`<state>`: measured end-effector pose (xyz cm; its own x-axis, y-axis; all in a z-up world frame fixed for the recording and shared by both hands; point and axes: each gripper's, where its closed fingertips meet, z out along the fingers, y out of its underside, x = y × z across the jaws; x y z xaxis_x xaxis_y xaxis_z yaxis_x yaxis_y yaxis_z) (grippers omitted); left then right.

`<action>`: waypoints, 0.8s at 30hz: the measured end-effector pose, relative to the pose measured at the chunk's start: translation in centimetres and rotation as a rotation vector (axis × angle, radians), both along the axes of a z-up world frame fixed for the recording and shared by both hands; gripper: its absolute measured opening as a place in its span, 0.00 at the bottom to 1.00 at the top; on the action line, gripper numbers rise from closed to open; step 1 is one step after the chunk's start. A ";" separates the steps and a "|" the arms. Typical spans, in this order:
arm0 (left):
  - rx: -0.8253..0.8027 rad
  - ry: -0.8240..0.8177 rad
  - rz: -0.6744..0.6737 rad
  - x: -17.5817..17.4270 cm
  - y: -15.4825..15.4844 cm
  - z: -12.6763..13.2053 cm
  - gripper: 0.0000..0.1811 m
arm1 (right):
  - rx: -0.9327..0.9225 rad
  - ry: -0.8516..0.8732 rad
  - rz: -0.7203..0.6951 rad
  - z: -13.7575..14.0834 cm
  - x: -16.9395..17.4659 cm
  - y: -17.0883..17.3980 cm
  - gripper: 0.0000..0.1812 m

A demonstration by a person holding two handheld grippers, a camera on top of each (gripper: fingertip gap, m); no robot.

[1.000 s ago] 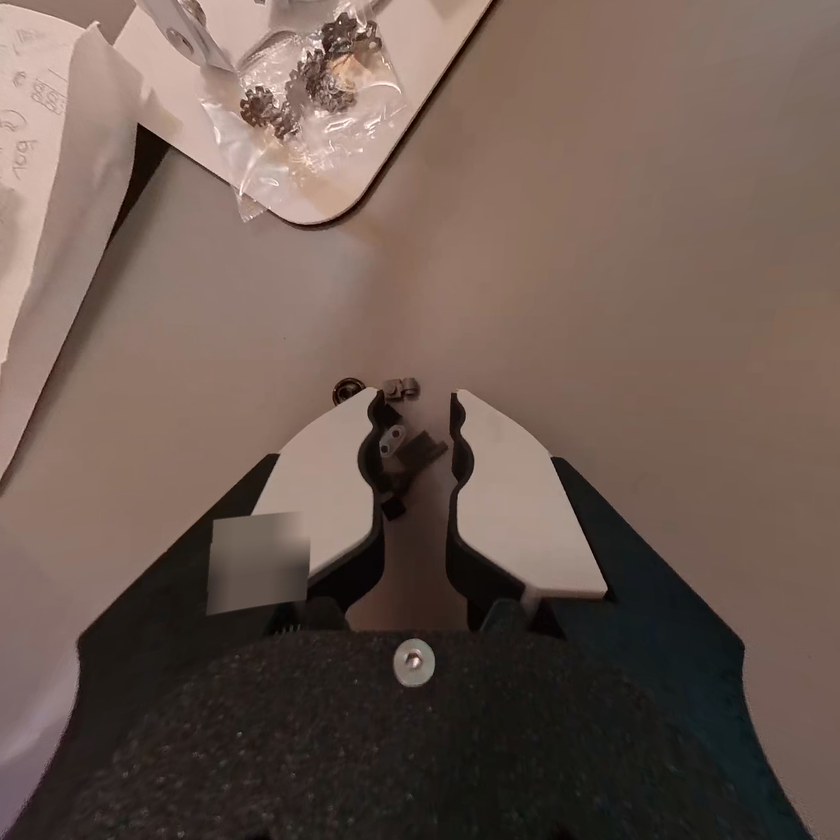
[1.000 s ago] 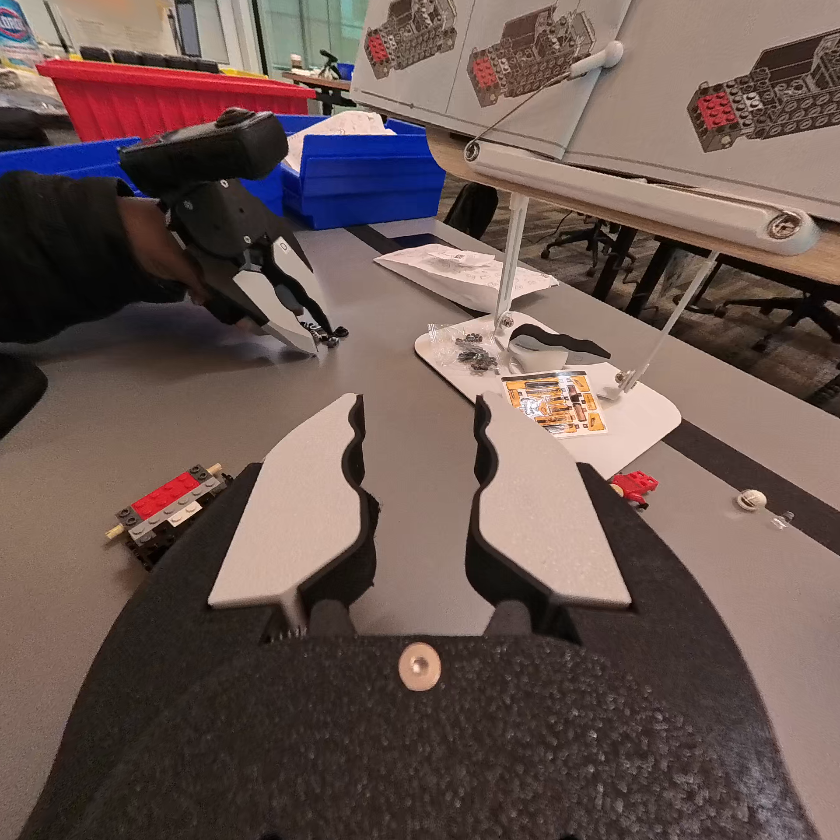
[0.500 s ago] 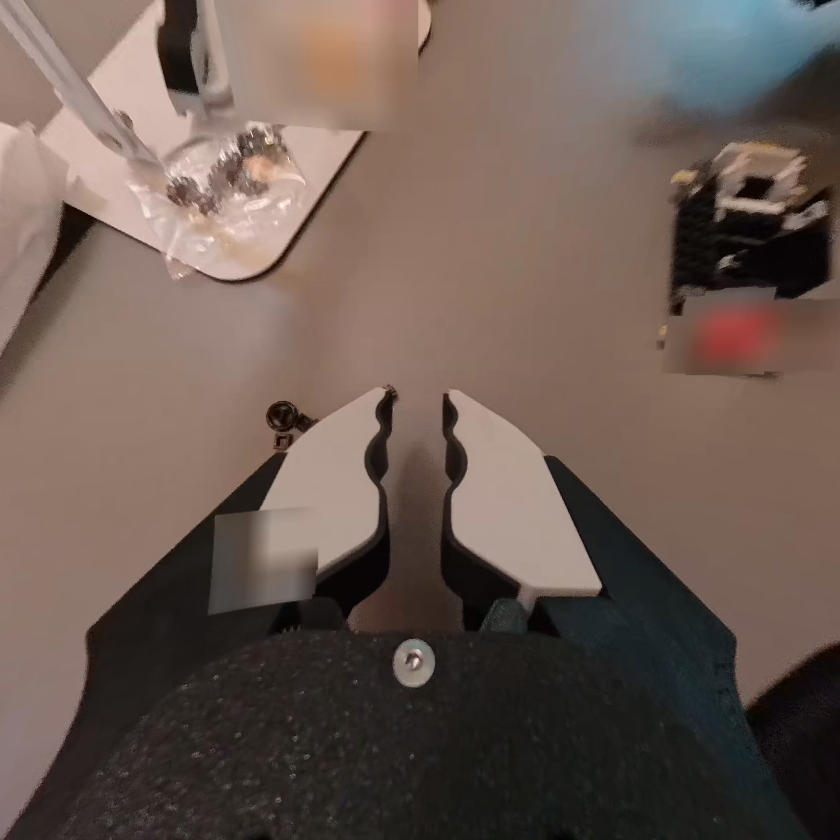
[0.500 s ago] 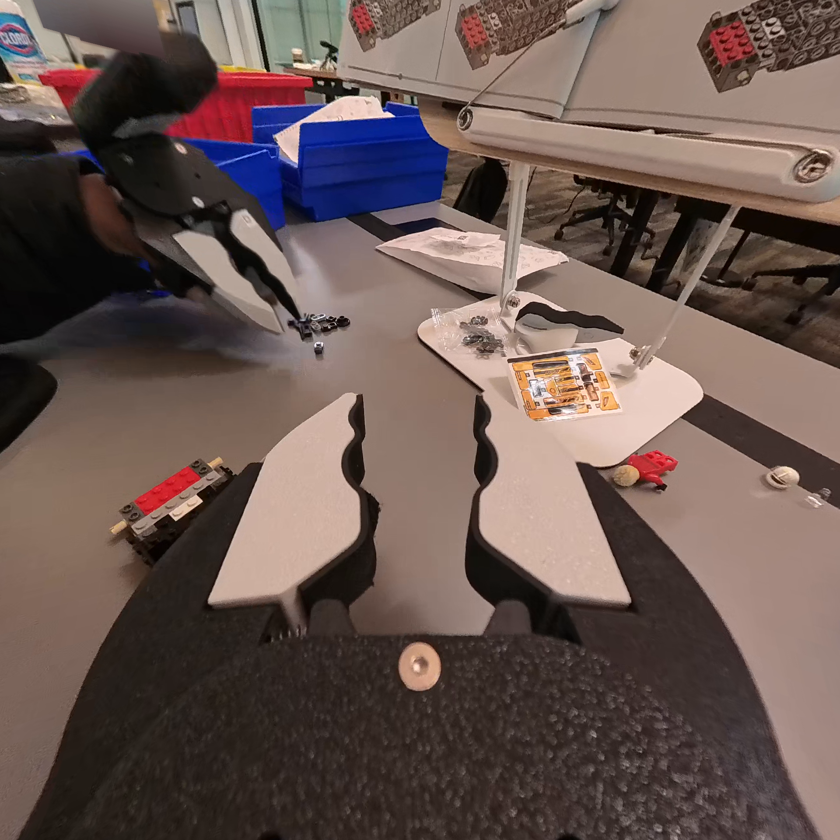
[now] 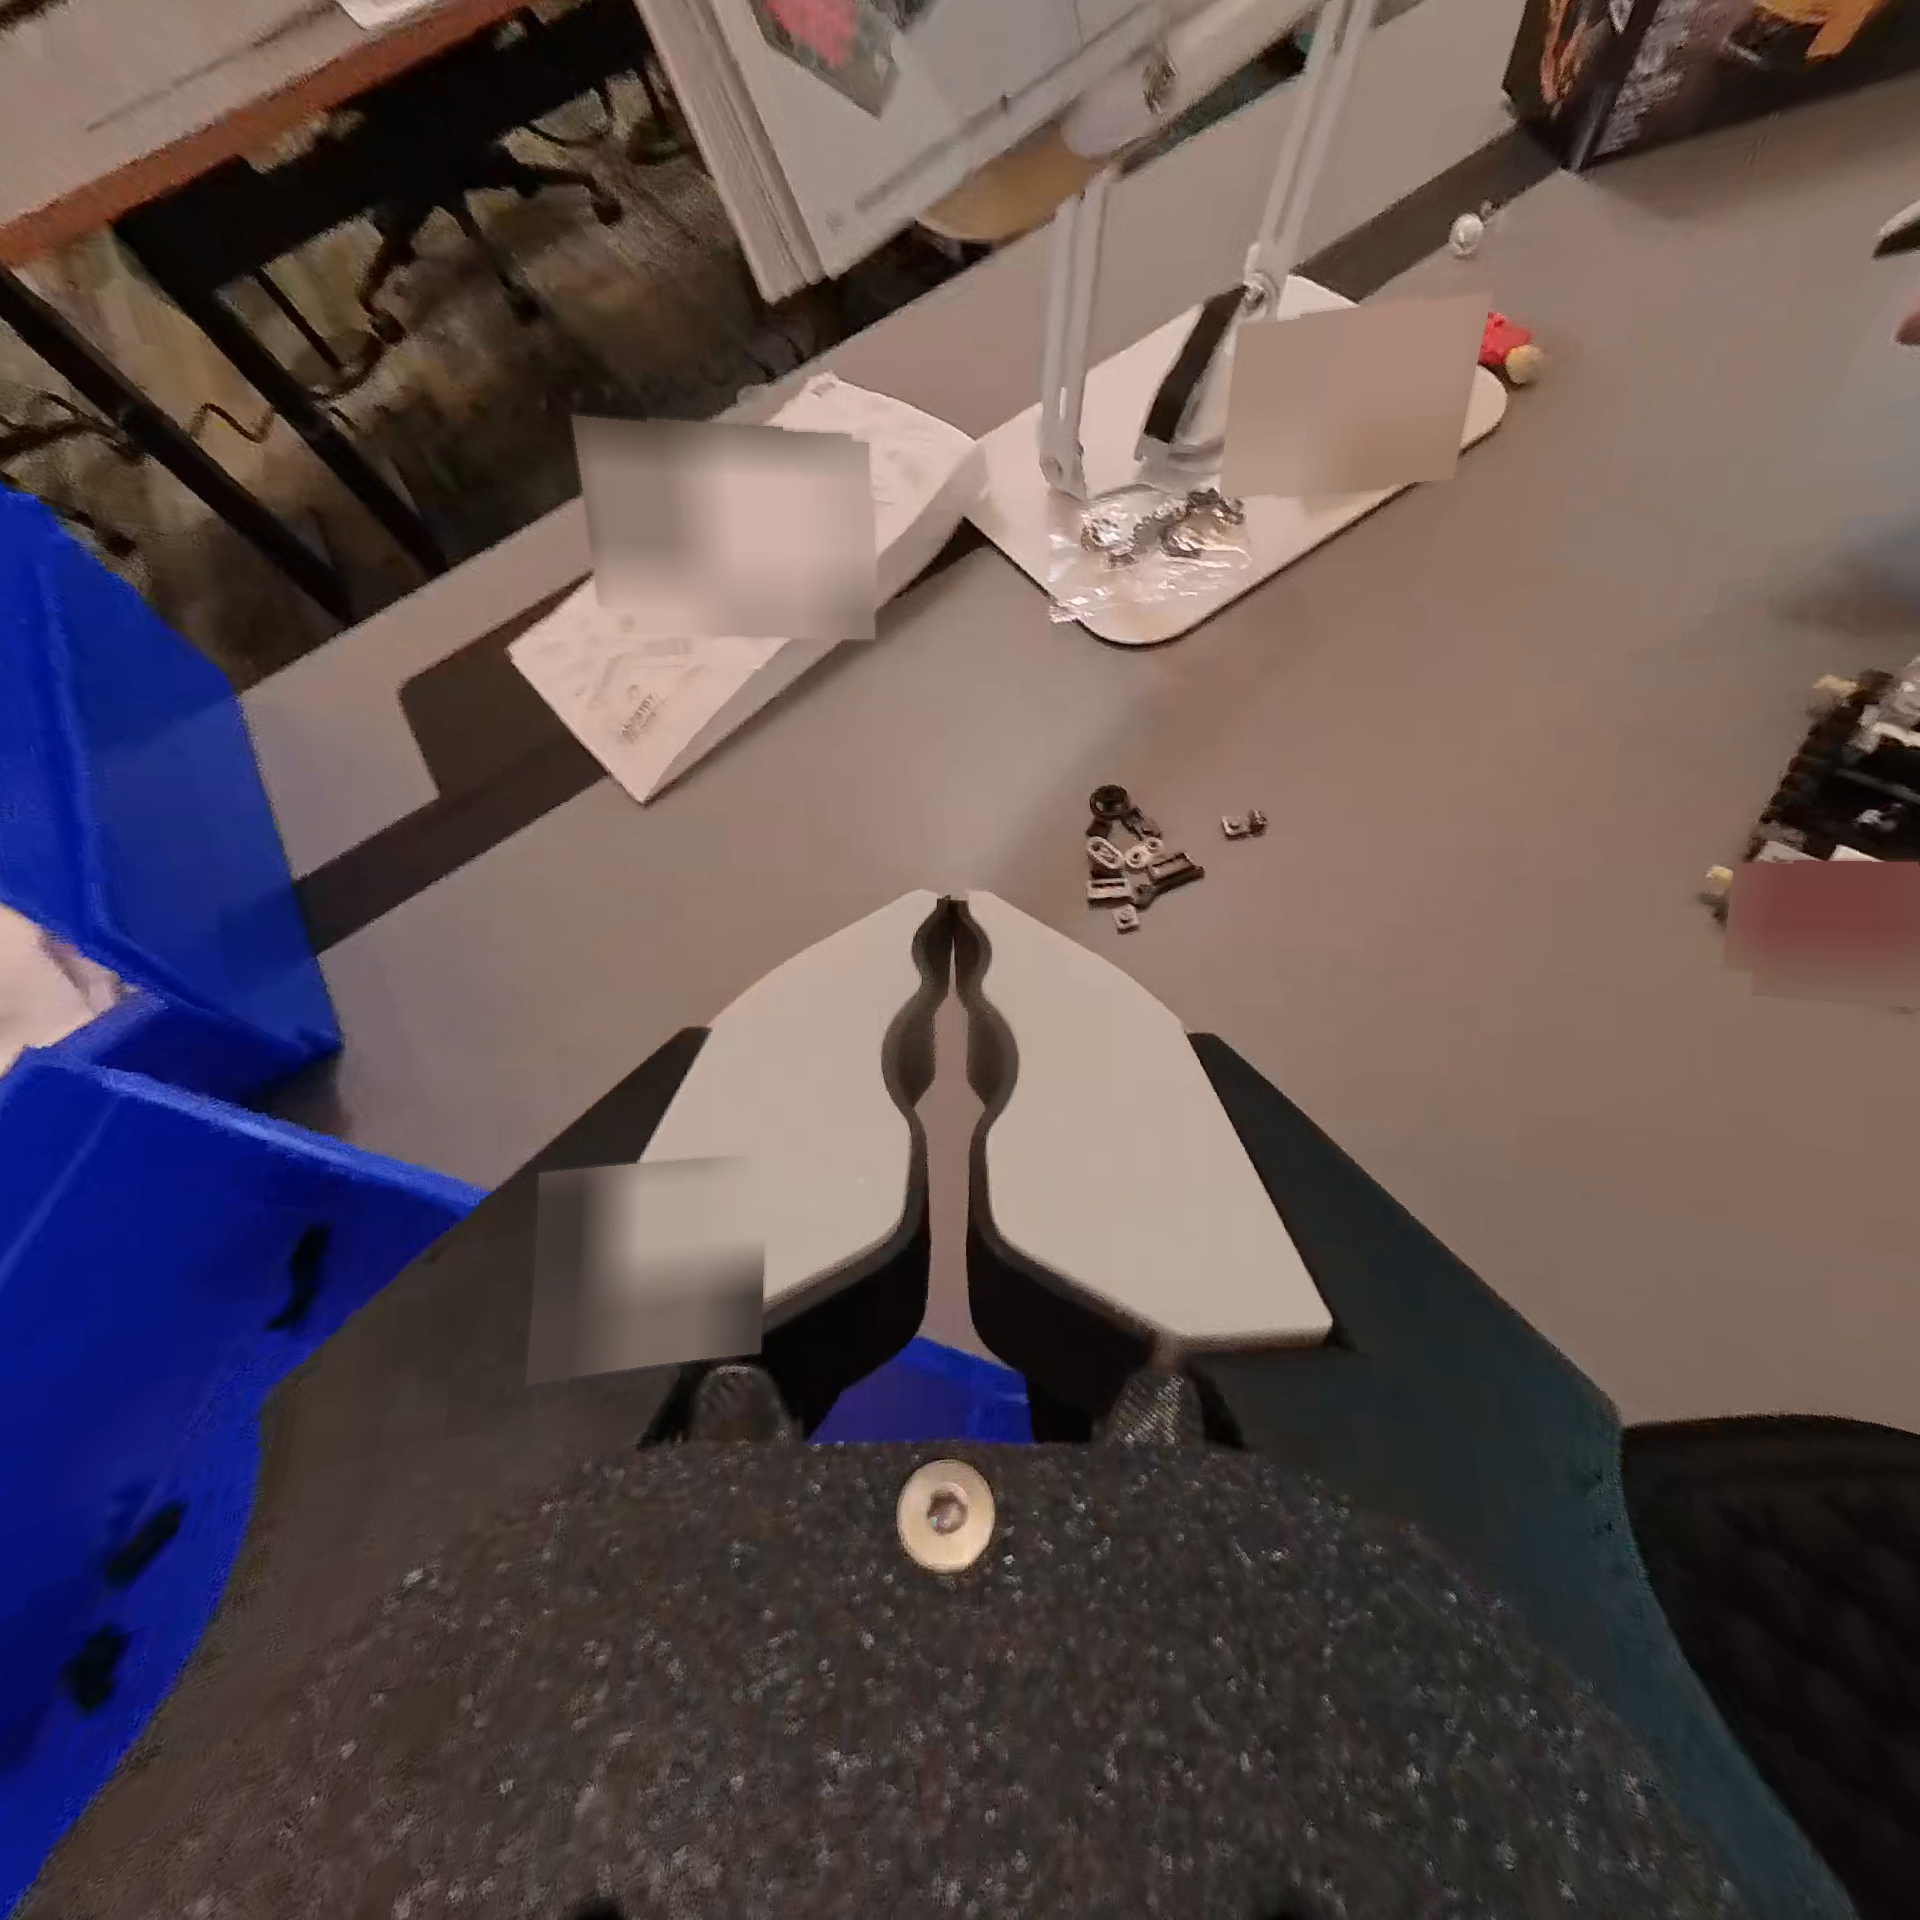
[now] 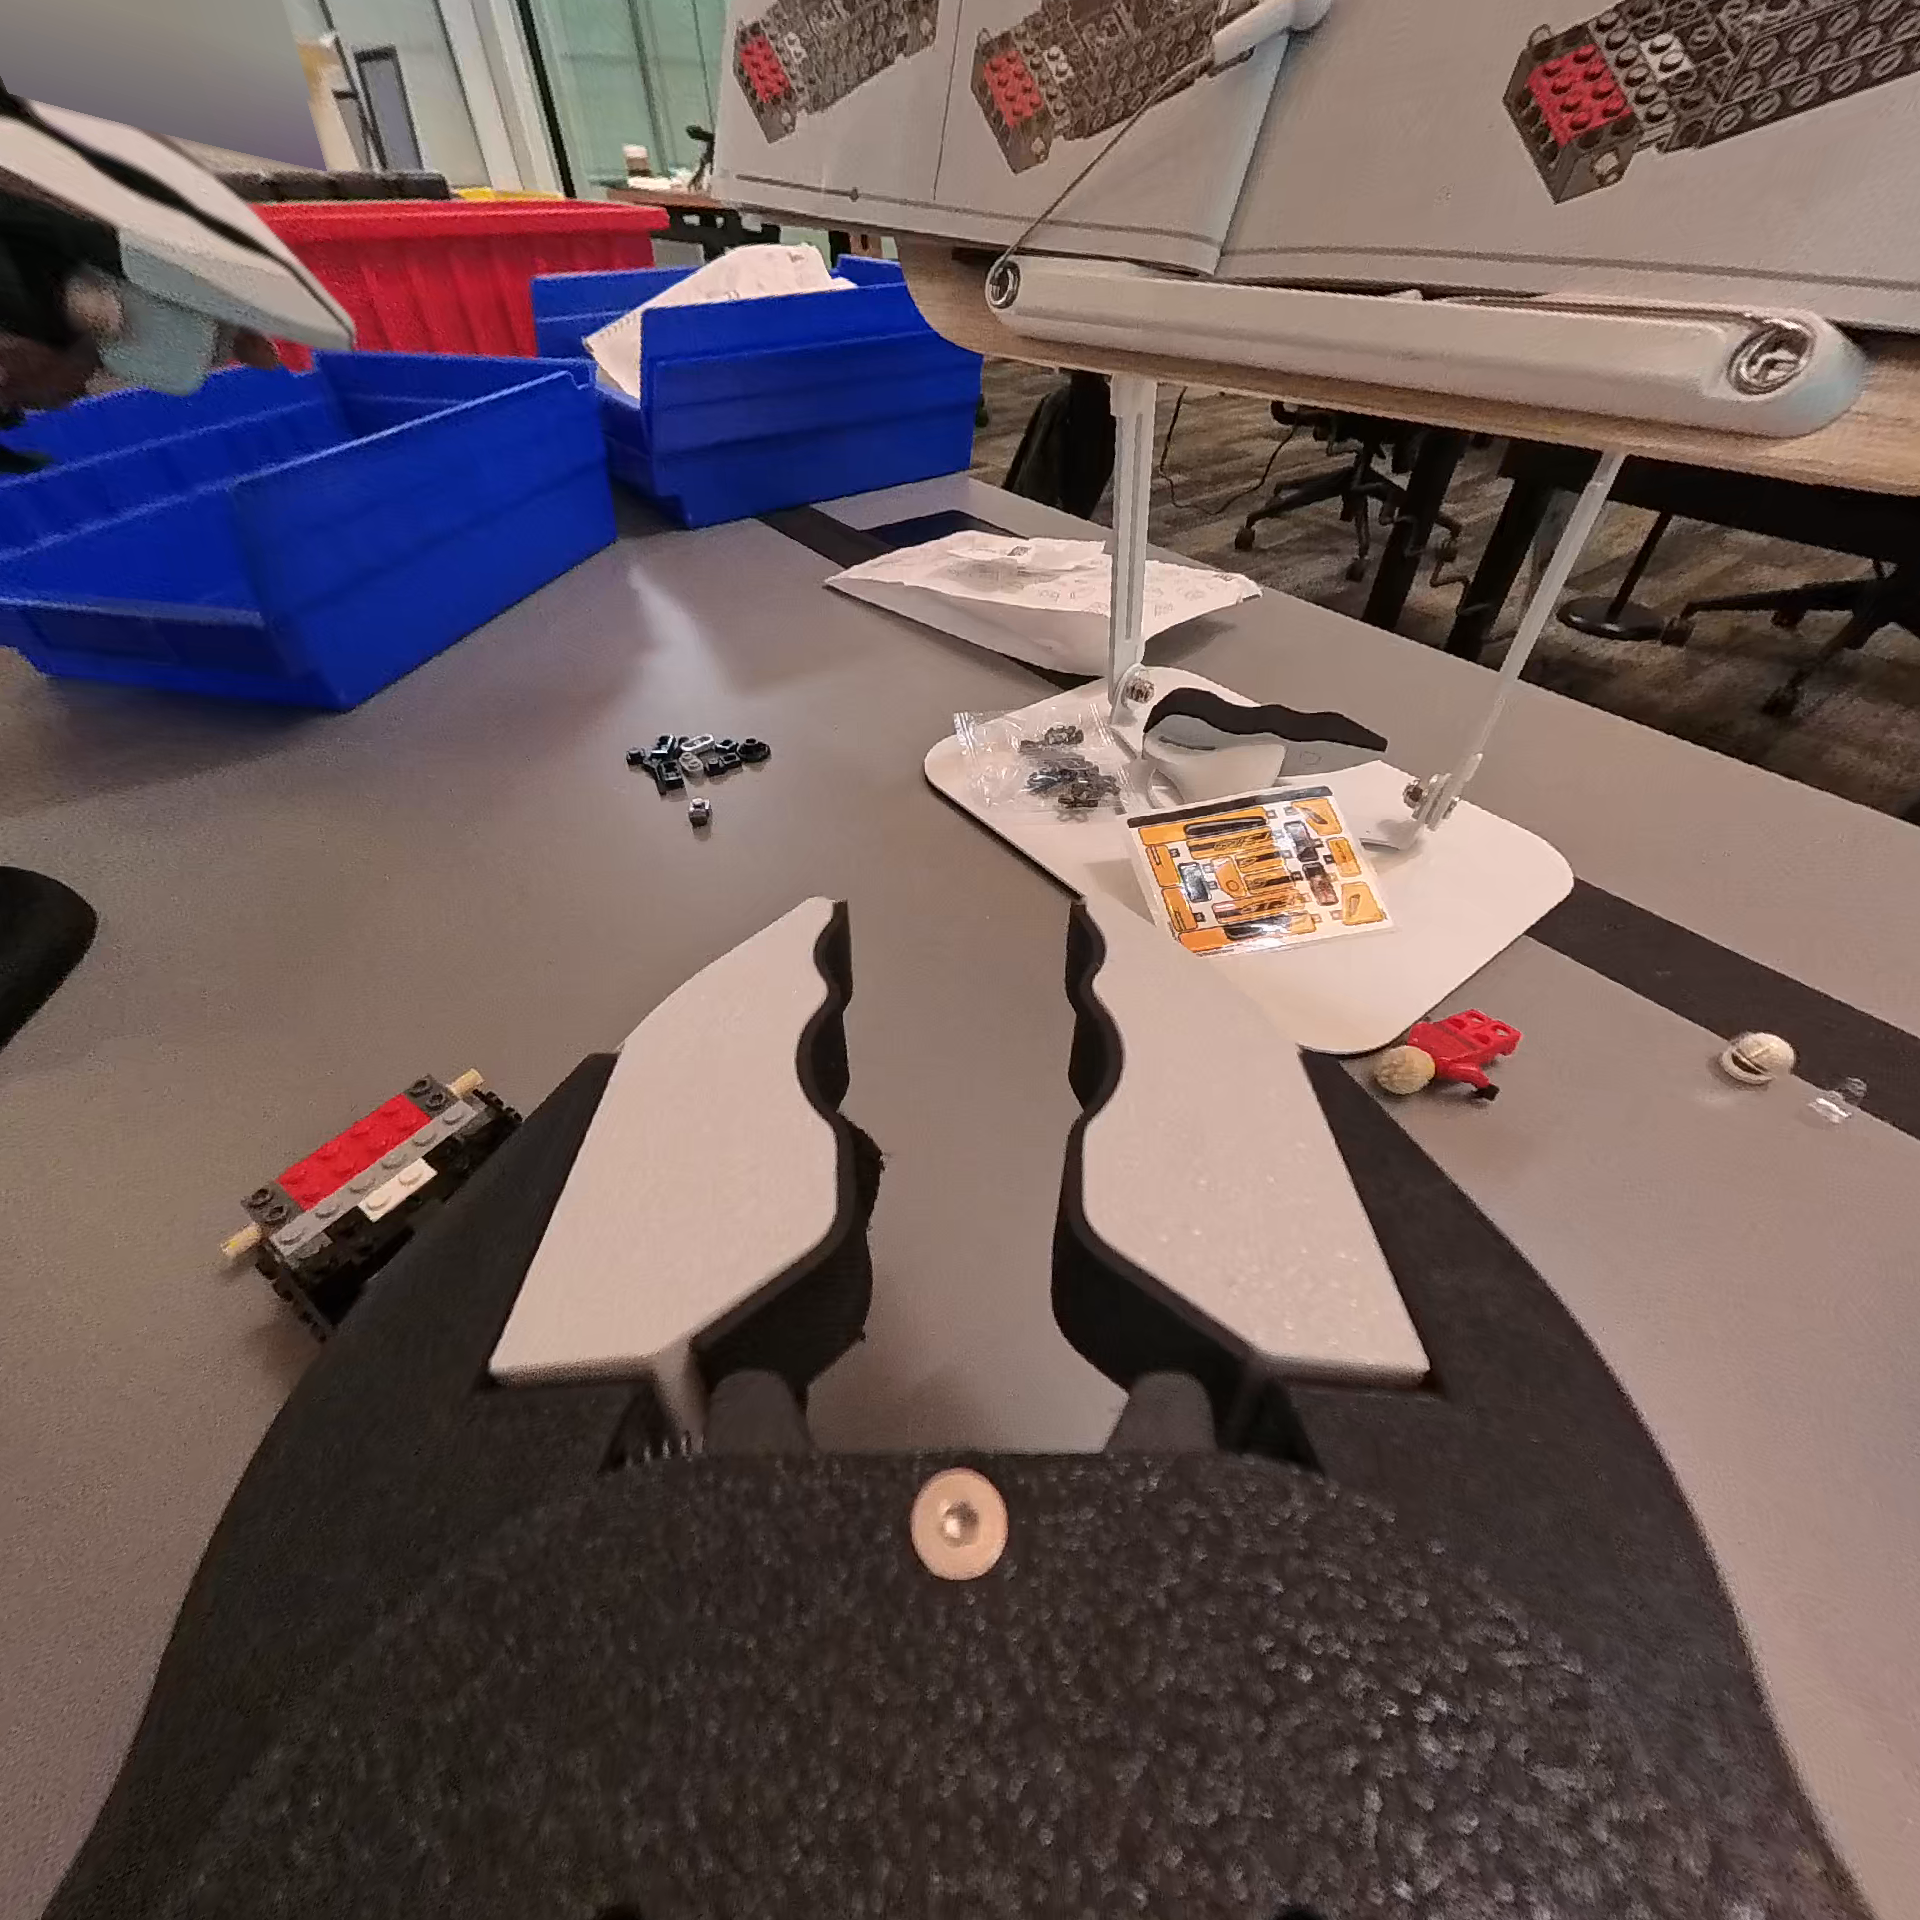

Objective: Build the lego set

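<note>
left tool (image 5: 951, 906): raised above blue bins (image 6: 312, 520), tips pinched together, whether they hold anything cannot be told. partly built lego block (image 6: 364, 1195): on worktop (image 6: 416, 935). loose small pieces (image 6: 696, 756): mid-worktop. right tool (image 6: 956, 914): fingers spread, empty. sticker sheet (image 6: 1257, 871): on stand base (image 6: 1455, 935).

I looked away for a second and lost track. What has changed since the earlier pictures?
The left tongs closed and rose from the pile of small black and grey lego pieces; whether they took a piece, I cannot tell. The open right tongs and red-topped black lego block stayed put.
</note>
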<state>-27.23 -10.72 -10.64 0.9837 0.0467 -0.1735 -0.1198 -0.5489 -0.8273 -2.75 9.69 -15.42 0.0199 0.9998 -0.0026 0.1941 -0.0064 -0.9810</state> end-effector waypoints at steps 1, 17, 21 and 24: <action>-0.025 -0.009 -0.018 0.4 0.4 -0.7 0.00 | -0.004 0.000 -0.001 0.0 0.0 0.0 0.22; -0.498 -0.175 0.004 2.3 9.1 -14.2 0.11 | 0.015 0.007 0.011 0.5 0.2 -0.2 0.22; -0.495 -0.200 -0.004 2.4 9.4 -14.8 0.08 | 0.010 0.004 0.014 0.4 0.2 -0.2 0.22; -0.490 -0.206 -0.004 2.2 9.4 -14.8 0.04 | 0.011 0.003 0.013 0.4 0.2 -0.2 0.22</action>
